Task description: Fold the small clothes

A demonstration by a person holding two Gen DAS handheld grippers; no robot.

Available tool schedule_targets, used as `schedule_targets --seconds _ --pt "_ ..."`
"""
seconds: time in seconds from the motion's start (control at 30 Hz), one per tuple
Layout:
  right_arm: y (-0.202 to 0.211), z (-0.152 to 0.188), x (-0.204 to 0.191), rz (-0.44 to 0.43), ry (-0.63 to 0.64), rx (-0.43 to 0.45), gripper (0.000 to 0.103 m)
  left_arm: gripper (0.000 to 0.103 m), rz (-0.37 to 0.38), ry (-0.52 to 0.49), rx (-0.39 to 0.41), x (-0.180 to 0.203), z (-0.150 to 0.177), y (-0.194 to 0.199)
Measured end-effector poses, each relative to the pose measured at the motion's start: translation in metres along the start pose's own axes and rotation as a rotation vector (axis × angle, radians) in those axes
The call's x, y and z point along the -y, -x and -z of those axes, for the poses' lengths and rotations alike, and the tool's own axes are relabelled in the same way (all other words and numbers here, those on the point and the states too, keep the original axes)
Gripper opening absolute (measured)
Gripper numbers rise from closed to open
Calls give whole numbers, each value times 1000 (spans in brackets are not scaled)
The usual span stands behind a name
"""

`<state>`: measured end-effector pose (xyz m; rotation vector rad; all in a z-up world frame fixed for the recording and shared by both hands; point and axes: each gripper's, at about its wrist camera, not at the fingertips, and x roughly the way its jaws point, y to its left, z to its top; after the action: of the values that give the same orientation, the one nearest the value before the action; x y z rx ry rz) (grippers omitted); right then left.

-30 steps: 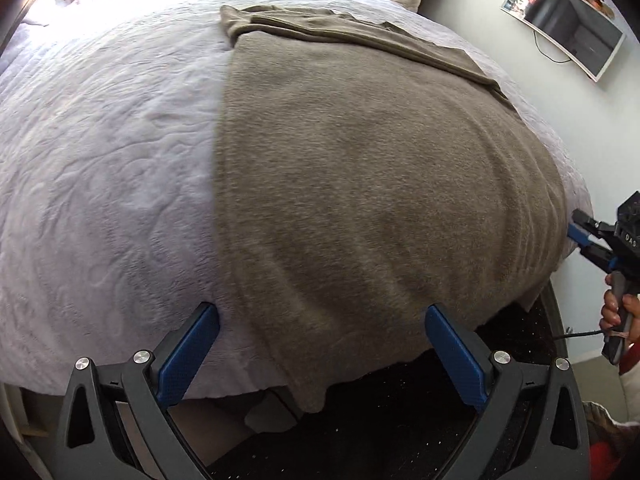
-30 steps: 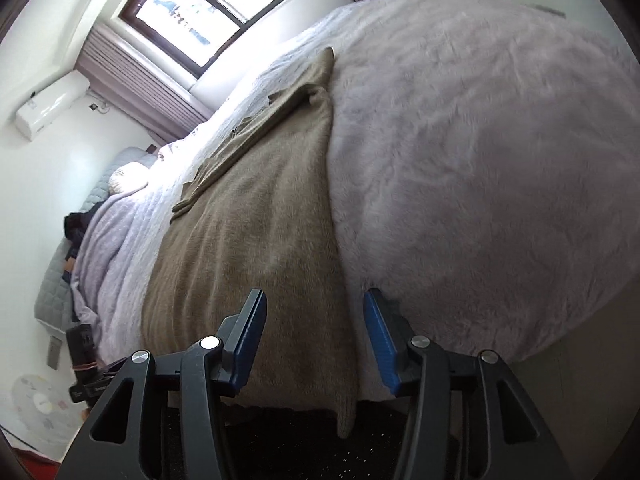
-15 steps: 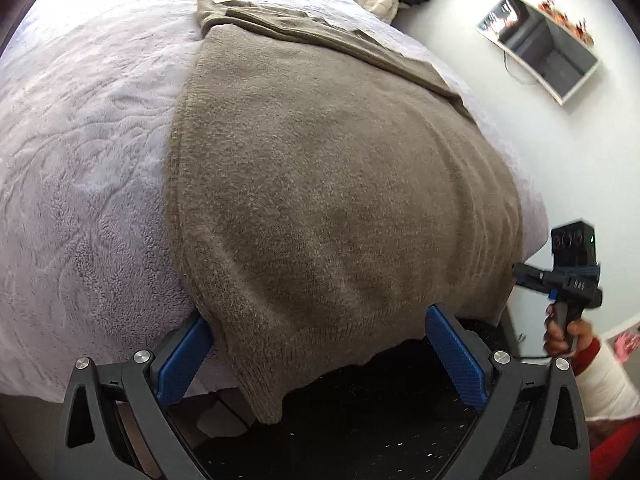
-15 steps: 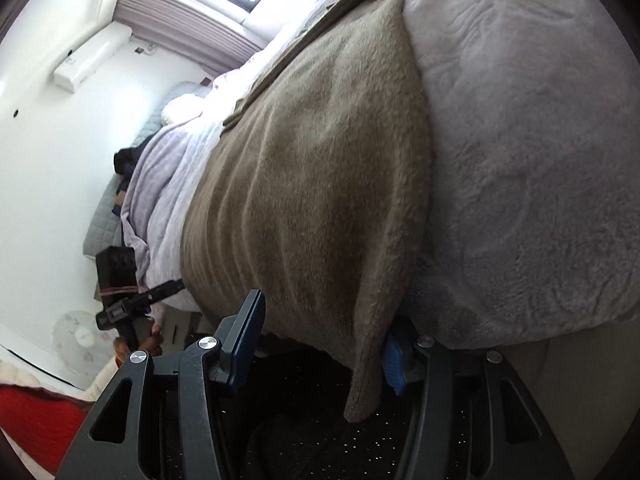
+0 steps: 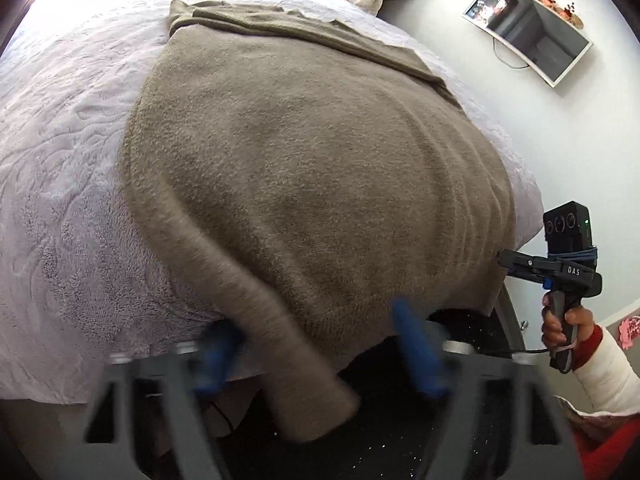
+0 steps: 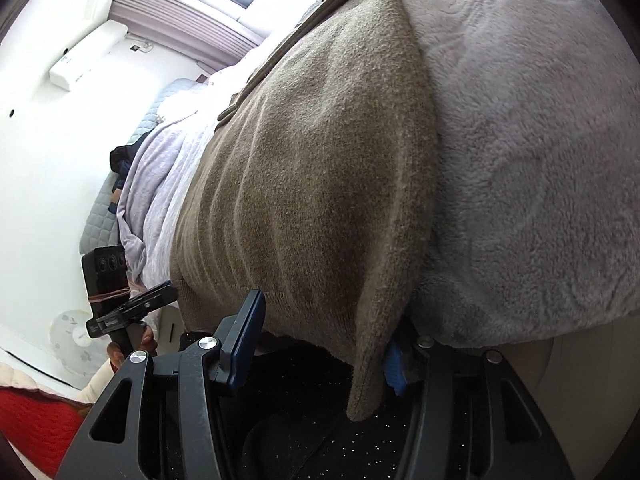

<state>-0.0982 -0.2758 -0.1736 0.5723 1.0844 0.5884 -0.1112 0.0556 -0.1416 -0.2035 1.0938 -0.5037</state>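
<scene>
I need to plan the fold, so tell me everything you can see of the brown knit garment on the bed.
The brown garment is a fuzzy, taupe knit lying spread flat on the pale plush bedspread, its far part folded into narrow layers. Its near hem hangs over the bed's edge. One hanging corner droops between the closing jaws of the left claw; the other corner drapes against a blue pad of the right claw, also closing.

Your left wrist view looks steeply down, close over the near hem of the fuzzy taupe knit garment (image 5: 312,184); your right wrist view faces along its opposite edge (image 6: 320,184). Both share that hem.
</scene>
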Motion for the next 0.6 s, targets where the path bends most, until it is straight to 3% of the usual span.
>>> schedule_targets --seconds 0.07,0.1,0.33,0.6 --pt "3 0 -1 -14 0 5 21 25 3 -8 -29 -1 -3 -3" --pt "6 0 -1 -41 -3 11 15 25 28 6 -28 -3 -4 -1" --pt "27 -14 -25 -299 -8 99 15 23 187 93 66 -9 -24 34" --pt "46 -63 -61 -472 50 208 15 23 242 99 239 -7 -83 78"
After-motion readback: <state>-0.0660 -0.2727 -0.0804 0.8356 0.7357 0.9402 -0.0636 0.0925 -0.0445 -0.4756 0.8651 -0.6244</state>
